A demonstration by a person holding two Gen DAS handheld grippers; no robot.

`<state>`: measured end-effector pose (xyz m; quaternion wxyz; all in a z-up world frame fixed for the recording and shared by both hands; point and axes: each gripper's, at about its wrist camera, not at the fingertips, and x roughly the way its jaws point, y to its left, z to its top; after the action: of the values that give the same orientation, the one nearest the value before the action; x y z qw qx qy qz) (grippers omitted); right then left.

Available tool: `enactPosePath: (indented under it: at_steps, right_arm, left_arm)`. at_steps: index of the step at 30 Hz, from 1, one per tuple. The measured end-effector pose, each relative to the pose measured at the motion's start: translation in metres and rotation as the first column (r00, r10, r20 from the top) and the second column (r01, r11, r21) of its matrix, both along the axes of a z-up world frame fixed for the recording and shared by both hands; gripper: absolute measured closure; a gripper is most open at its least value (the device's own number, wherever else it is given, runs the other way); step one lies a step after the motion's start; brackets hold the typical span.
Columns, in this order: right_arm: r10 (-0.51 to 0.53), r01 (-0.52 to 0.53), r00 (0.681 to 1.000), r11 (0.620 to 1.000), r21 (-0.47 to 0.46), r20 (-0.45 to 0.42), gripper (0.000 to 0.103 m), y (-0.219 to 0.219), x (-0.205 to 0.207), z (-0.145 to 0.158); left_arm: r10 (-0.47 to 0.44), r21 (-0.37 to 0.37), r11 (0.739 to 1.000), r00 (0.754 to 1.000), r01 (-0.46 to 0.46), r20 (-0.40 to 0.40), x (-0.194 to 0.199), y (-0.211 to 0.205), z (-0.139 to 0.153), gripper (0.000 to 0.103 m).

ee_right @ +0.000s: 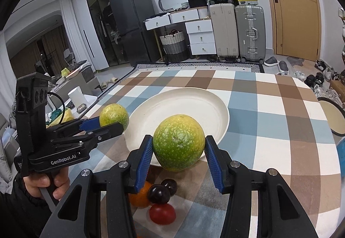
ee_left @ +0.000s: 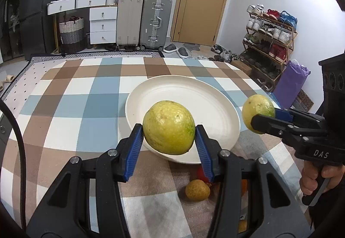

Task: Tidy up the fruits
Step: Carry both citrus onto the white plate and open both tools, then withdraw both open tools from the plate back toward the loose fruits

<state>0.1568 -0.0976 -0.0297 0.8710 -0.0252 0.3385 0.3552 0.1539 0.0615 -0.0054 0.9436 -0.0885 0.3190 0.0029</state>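
My left gripper is shut on a yellow-green citrus fruit, held above the near rim of the white plate. My right gripper is shut on a greener citrus fruit, also over the plate's near edge. Each gripper shows in the other's view: the right one with its fruit, the left one with its fruit. The plate is empty.
Loose fruits lie on the checked cloth below the grippers: a brownish-yellow fruit, an orange, two dark cherries and a red fruit. A second dish sits at the table's right edge.
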Motion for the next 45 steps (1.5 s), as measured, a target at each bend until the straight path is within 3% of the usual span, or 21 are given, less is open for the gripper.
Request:
enactPosePath:
  at_steps: [17, 36, 42, 45]
  right_arm:
    - [-0.004, 0.003, 1.0, 1.0, -0.009, -0.03, 0.053, 0.017, 0.023, -0.02]
    - [-0.016, 0.015, 0.999, 1.0, -0.016, -0.04, 0.052, 0.017, 0.02, -0.03]
    - [-0.028, 0.027, 0.999, 1.0, -0.011, -0.026, 0.035, 0.012, 0.018, -0.028]
    - [-0.03, 0.029, 0.999, 0.999, -0.013, -0.014, 0.025, 0.011, 0.016, -0.026]
  left_arm:
    - [-0.018, -0.005, 1.0, 0.999, 0.018, -0.027, 0.022, -0.005, -0.022, 0.057]
    - [0.002, 0.022, 1.0, 1.0, -0.002, -0.012, 0.016, -0.006, -0.019, 0.057]
    - [0.005, 0.033, 0.999, 1.0, -0.004, -0.019, 0.011, -0.008, -0.019, 0.052]
    - [0.017, 0.038, 0.999, 1.0, -0.016, -0.007, 0.004, -0.007, -0.017, 0.035]
